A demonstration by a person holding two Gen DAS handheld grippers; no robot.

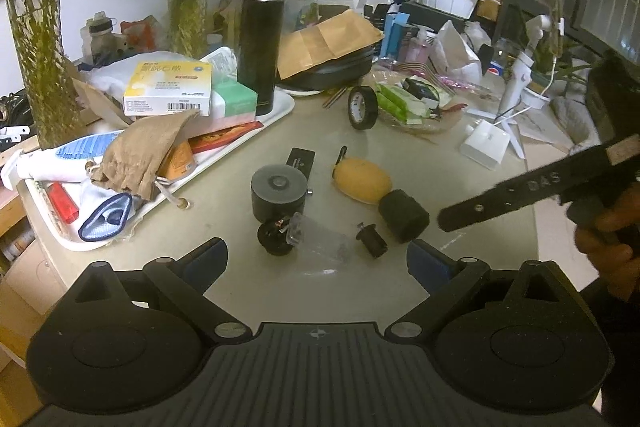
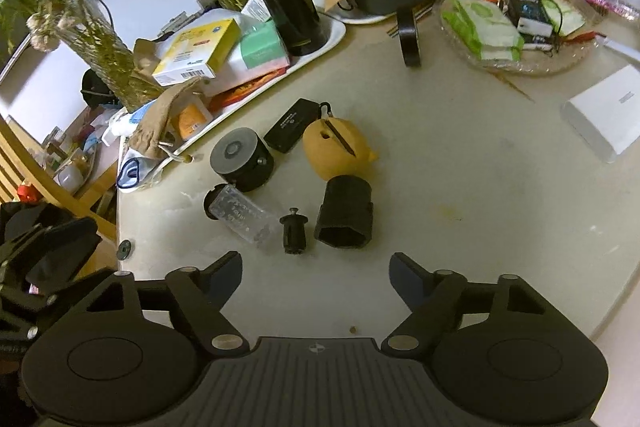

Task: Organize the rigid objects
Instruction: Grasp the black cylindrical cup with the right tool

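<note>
Both claws, left claw [image 1: 316, 259] and right claw [image 2: 316, 273], are held spread and empty above the pale tabletop [image 2: 460, 187]. The rigid items are grouped near its middle: a black cylindrical puck with grey top [image 2: 241, 159], a flat black rectangular block [image 2: 291, 125], a yellow egg-shaped case [image 2: 338, 149], a black hexagonal-bore socket [image 2: 346, 213], a clear plastic vial with black cap [image 2: 240, 215] and a small black flanged plug [image 2: 294, 227]. The puck is judged heavy and stiff; its side wall should be gripped. The vial is probably light and slippery (liable to roll), best taken across its body.
</note>
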